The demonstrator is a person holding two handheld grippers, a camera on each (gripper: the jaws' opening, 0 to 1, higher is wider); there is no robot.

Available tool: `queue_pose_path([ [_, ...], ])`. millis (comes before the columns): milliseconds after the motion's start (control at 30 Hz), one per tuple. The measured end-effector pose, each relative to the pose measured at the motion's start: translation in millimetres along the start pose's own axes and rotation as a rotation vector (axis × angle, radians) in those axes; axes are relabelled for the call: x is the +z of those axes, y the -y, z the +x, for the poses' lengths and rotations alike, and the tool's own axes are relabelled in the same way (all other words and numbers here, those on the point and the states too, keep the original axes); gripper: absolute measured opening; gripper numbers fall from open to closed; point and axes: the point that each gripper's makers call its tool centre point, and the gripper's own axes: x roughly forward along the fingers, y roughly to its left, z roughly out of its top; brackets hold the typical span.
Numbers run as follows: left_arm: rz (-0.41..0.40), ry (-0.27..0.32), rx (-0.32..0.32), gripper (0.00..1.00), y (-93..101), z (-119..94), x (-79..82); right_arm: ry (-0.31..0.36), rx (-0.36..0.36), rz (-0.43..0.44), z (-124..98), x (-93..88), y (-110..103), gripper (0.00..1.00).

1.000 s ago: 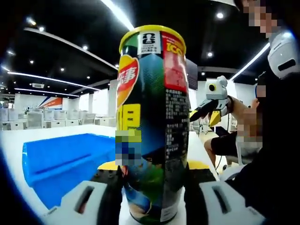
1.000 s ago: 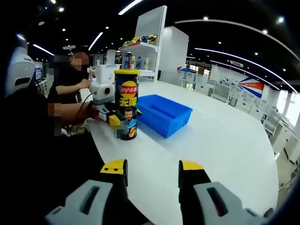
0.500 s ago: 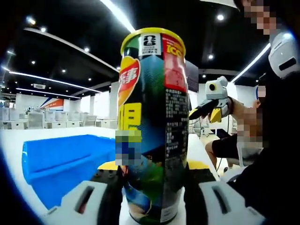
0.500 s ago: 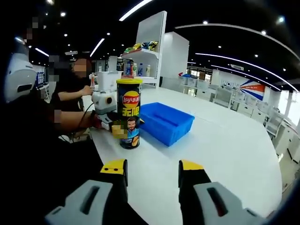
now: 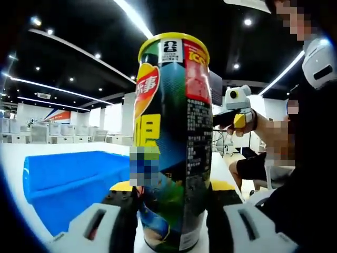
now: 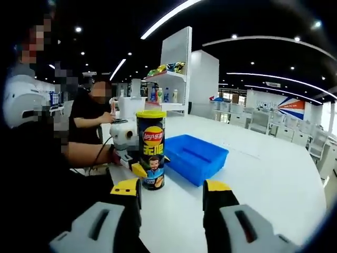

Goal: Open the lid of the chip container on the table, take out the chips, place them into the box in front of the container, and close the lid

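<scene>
The tall chip can (image 5: 171, 142) stands upright on the white table (image 6: 263, 184), its yellow lid (image 6: 151, 113) on top. My left gripper (image 5: 171, 190) is shut on the can's lower body, one jaw on each side. It also appears in the right gripper view, where the left gripper (image 6: 129, 158) reaches in from the can's left. The blue box (image 6: 197, 158) lies just right of the can, and the same blue box (image 5: 73, 179) sits left of it in the left gripper view. My right gripper (image 6: 171, 190) is open and holds nothing, short of the can. The right gripper (image 5: 235, 113) hovers in the air beside the can's upper part.
A seated person in black (image 6: 97, 113) is behind the table's far edge. A white shelf unit with goods (image 6: 166, 68) stands beyond. My own dark sleeve (image 5: 310, 174) fills the right side. Bare table top stretches right of the blue box.
The right gripper has come closer to the can and risen toward its upper part. The can and the left gripper have stayed where they were.
</scene>
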Motion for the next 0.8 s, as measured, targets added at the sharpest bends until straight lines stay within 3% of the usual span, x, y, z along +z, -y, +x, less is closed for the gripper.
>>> queue_pose_path([
  [233, -0.003, 0.0, 0.0, 0.52, 0.2, 0.3, -0.2, 0.059, 0.028, 0.0, 10.8, 19.9, -3.6, 0.48],
  [800, -0.007, 0.003, 0.005, 0.52, 0.0, 0.3, -1.1, 0.11, 0.087, 0.0, 40.0, 43.2, -10.1, 0.5],
])
